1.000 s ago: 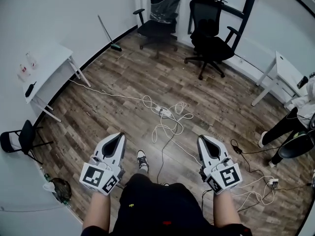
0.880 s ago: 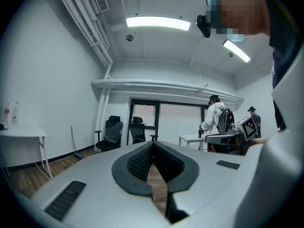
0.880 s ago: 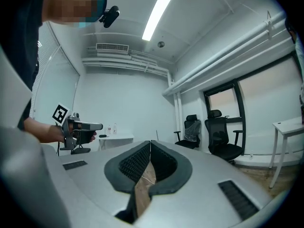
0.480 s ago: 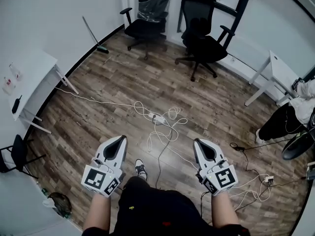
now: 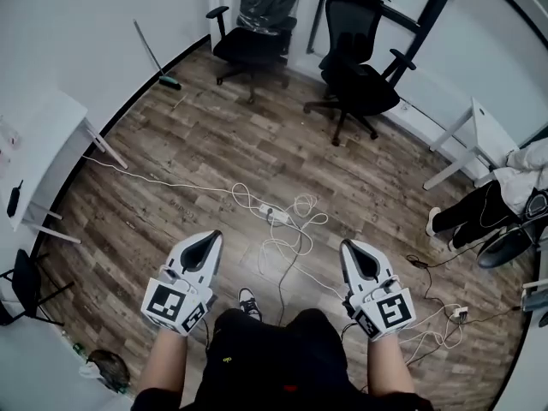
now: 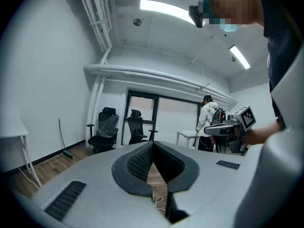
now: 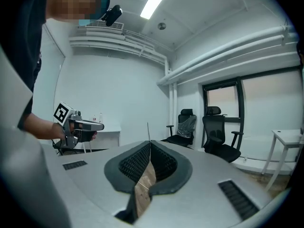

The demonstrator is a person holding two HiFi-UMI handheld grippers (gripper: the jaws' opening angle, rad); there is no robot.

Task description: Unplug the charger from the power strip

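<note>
Both pairs of jaws are pressed together and empty: left gripper (image 5: pixel 208 240), right gripper (image 5: pixel 350 247). The slim white power strip (image 5: pixel 276 216) lies well ahead on the wood-plank floor (image 5: pixel 188 144), tangled in loops of thin white cable (image 5: pixel 276 245). The charger is too small to pick out. My advice: crouch in, pin the strip with one gripper, open the other wide, then pull the plug straight out.

- Left gripper (image 5: pixel 208 239) held low at left, near torso (image 5: pixel 257 358), pointed away toward far side, roughly level.
- Jaws seen closed tip to tip, nothing gripped.
- Right gripper (image 5: pixel 349 247) held low at right, parallel to left one, well apart from it.
- Jaws likewise pressed together, empty.
- Left marker cube (image 5: pixel 174 304) and right marker cube (image 5: pixel 390 311) turned upward.
- Left forearm (image 5: pixel 167 362) and right forearm (image 5: pixel 385 371) bare, extended forward on either side of torso.
- Hands largely hidden beneath gripper bodies.
</note>
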